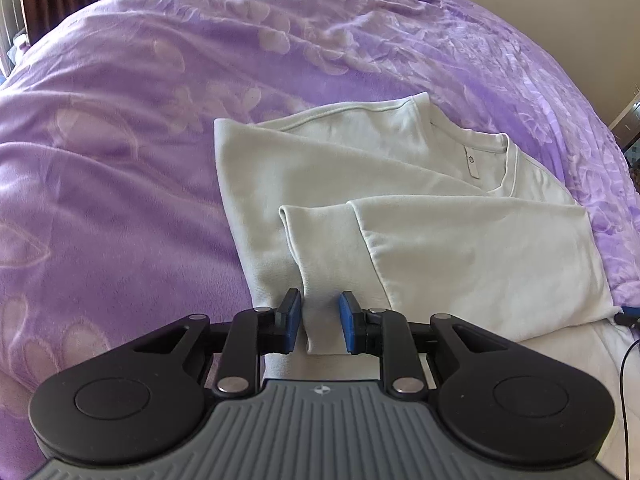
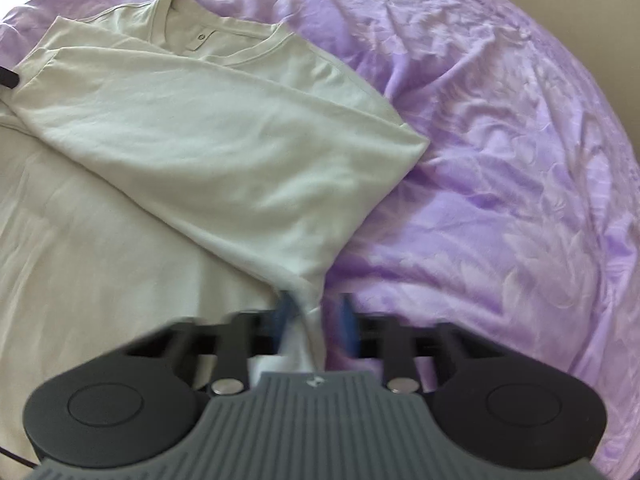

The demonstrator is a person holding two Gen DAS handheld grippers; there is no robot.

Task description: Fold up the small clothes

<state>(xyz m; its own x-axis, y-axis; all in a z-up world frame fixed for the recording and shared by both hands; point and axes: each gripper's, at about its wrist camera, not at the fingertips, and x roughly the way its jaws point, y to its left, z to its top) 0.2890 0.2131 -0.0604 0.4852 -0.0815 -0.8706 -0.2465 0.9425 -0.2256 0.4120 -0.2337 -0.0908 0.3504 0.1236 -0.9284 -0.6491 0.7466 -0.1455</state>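
Note:
A pale cream long-sleeved shirt (image 1: 360,168) lies on a purple bedspread (image 1: 120,140), collar at the far right, both sides folded inward. My left gripper (image 1: 319,312) straddles a folded sleeve cuff (image 1: 320,264); its blue pads stand apart with the cloth between them, not pinched. In the right wrist view the same shirt (image 2: 180,140) spreads to the left. My right gripper (image 2: 316,320) is blurred, its pads apart, with a bunched corner of the shirt (image 2: 308,300) between them; a firm grip cannot be told.
The purple floral bedspread (image 2: 500,160) covers the bed all around the shirt. A beige wall (image 1: 540,8) rises behind. A dark cable (image 1: 626,356) runs at the right edge of the left wrist view.

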